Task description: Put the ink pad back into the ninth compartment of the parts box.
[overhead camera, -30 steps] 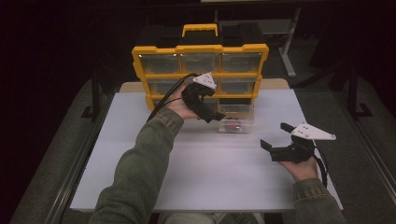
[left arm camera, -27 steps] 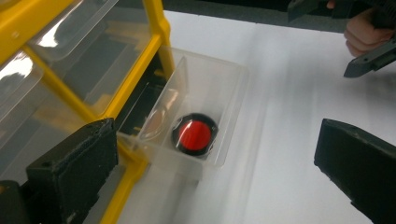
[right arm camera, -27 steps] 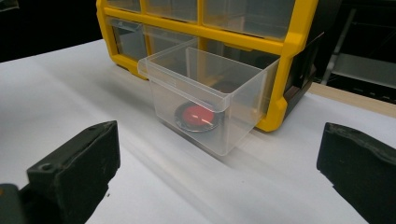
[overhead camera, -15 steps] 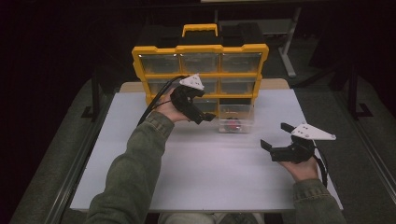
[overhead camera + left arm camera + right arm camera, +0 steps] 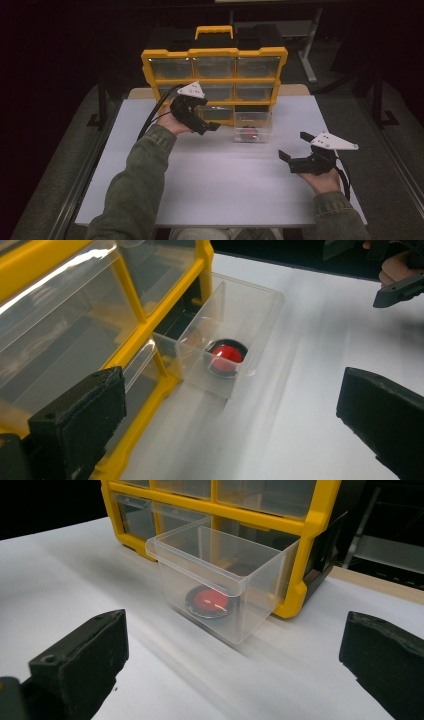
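Note:
A yellow organizer (image 5: 215, 52) with clear drawers stands at the back of the white table (image 5: 220, 185). Its bottom right drawer (image 5: 253, 125) (image 5: 235, 325) (image 5: 220, 575) is pulled far out and holds a round red and black object (image 5: 248, 133) (image 5: 226, 356) (image 5: 210, 601). My left gripper (image 5: 207, 126) hovers open just left of that drawer, in front of the organizer's lower left, with nothing between its jaws. My right gripper (image 5: 295, 152) is open and empty over the table's right side, aimed toward the drawer; it is seen far off as the right gripper (image 5: 395, 270) in the left gripper view.
A yellow carrying handle (image 5: 214, 31) tops the organizer. A wooden strip (image 5: 380, 582) runs along the table behind it. Dark floor and metal frame legs (image 5: 312, 50) surround the table. Bare white surface lies between both grippers.
My left gripper has drawn back to the left, away from the pulled-out drawer, and now hangs a little lower. The right gripper has stayed where it was.

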`<move>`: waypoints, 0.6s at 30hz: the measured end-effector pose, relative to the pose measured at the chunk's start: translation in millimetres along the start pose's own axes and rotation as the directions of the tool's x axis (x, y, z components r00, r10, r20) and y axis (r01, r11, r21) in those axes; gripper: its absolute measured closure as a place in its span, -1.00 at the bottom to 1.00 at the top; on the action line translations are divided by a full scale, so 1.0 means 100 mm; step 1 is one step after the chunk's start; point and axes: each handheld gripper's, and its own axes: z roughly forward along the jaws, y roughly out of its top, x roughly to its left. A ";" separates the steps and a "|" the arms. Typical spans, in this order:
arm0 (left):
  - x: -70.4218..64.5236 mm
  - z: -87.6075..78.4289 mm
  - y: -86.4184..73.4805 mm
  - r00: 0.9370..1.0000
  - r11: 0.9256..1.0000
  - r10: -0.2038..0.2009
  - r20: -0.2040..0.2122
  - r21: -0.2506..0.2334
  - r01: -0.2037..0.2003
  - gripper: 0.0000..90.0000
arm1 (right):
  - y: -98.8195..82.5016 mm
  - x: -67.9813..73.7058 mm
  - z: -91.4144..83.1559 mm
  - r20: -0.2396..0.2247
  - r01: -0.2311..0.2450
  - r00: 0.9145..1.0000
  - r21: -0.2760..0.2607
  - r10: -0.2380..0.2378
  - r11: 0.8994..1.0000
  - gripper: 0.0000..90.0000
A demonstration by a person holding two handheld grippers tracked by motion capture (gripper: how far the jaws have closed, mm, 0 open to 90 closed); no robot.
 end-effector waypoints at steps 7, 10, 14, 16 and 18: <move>0.01 -0.08 -0.09 0.999 0.999 -0.021 -0.024 -0.028 0.020 -1.00 | 0.00 0.00 0.00 -0.001 0.002 1.000 -0.002 -0.002 1.000 -1.00; 0.02 -0.11 -0.11 0.999 0.999 -0.022 -0.031 -0.036 0.021 -1.00 | 0.00 0.00 0.00 -0.001 0.002 1.000 -0.002 -0.002 1.000 -1.00; 0.03 -0.16 -0.18 0.998 0.998 -0.039 -0.041 -0.050 0.037 -1.00 | 0.00 0.00 0.00 -0.002 0.003 1.000 -0.002 -0.003 1.000 -1.00; 0.03 -0.17 -0.22 0.998 0.998 -0.045 -0.045 -0.054 0.043 -1.00 | 0.00 0.00 0.00 -0.002 0.003 1.000 -0.002 -0.003 1.000 -1.00; 0.03 -0.19 -0.25 0.997 0.997 -0.052 -0.054 -0.061 0.048 -1.00 | 0.00 0.00 0.00 -0.002 0.003 1.000 -0.001 -0.003 1.000 -1.00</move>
